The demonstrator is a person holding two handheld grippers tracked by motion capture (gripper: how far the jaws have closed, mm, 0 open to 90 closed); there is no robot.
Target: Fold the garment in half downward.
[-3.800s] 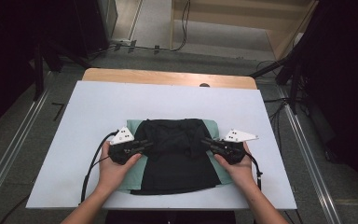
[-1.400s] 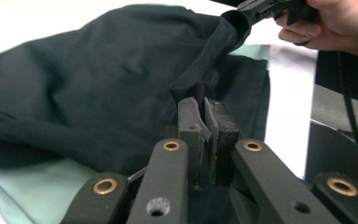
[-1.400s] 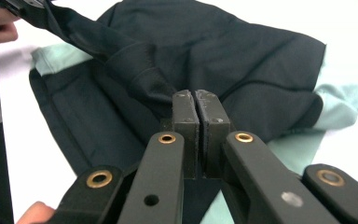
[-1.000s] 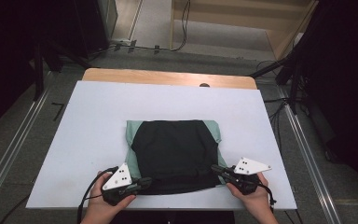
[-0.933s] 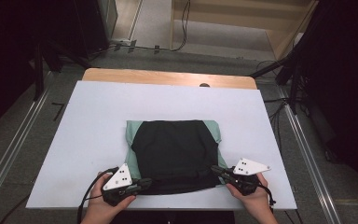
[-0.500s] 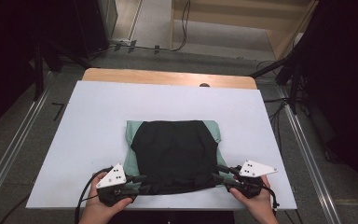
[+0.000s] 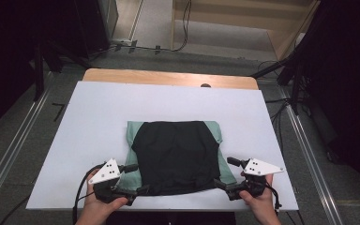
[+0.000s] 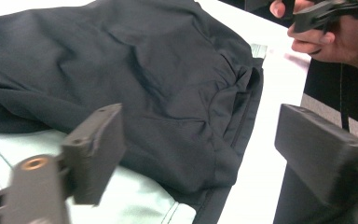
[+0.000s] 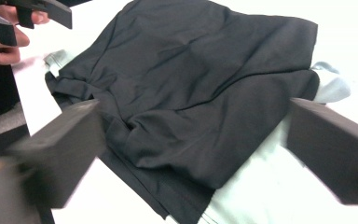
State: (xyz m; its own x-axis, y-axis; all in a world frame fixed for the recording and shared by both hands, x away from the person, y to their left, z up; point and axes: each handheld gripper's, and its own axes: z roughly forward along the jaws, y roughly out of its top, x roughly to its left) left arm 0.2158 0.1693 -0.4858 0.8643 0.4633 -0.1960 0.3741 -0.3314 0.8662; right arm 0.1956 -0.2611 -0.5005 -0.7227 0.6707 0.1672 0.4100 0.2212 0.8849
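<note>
We see a white bench (image 7: pixel 98 112) with a wood edge (image 7: pixel 168 78) at the far side. Black cables (image 7: pixel 140 47) lie on the grey floor (image 7: pixel 23 140) behind it.

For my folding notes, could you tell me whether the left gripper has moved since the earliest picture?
Yes. The left gripper has come from beside the black cloth garment's middle toward the white table's near edge.

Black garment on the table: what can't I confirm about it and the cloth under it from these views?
- Pale green cloth: mostly covered by the black garment in the high view, so its shape and folds are hidden.
- Garment type: folded; sleeves or legs not discernible.
- Left gripper: near jaw blurred in the left gripper view.
- Right gripper: jaws blurred, cut off by frame edges in the right gripper view.
</note>
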